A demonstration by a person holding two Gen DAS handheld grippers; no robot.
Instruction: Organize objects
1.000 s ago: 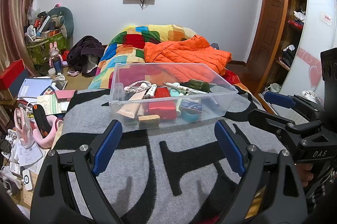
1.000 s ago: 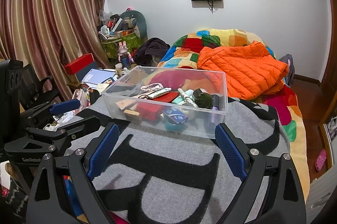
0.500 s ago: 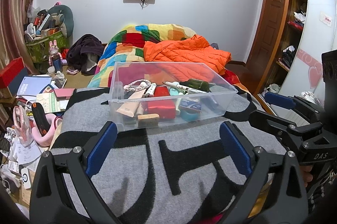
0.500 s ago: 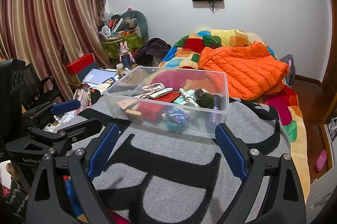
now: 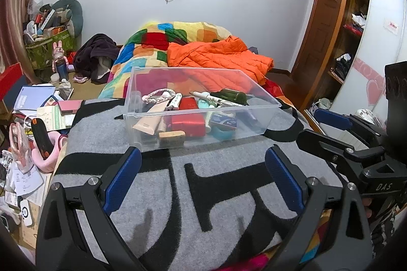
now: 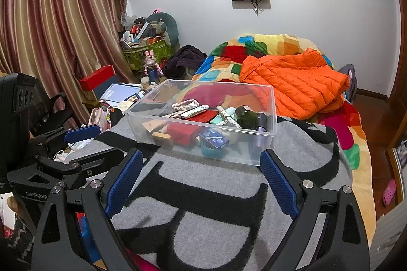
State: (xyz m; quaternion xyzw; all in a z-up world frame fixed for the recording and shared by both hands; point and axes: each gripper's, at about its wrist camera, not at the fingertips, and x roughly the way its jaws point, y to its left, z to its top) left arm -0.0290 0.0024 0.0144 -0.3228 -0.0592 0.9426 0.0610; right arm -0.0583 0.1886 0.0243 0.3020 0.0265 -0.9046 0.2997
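Observation:
A clear plastic bin (image 5: 142, 95) (image 6: 273, 108) sits on a grey and black blanket (image 5: 229, 182) (image 6: 216, 207) on the bed. It holds several small items: a red box (image 5: 188, 122), a beige tube (image 5: 147, 122), a pink braided band (image 5: 157, 95), a dark green bottle (image 5: 232, 96) (image 6: 248, 117), a blue pack (image 6: 213, 140). My left gripper (image 5: 202, 156) is open and empty, just short of the bin's near wall. My right gripper (image 6: 201, 160) is open and empty, also just short of the bin.
An orange jacket (image 5: 218, 56) and a patchwork quilt (image 5: 152, 42) lie beyond the bin. A cluttered side table with papers (image 5: 33, 98) stands to the left. A wardrobe (image 5: 356, 42) stands at right. Curtains (image 6: 51, 29) hang at left.
The left gripper has drawn back slightly and opened a little wider. The right gripper has barely moved. The bin's contents are unchanged.

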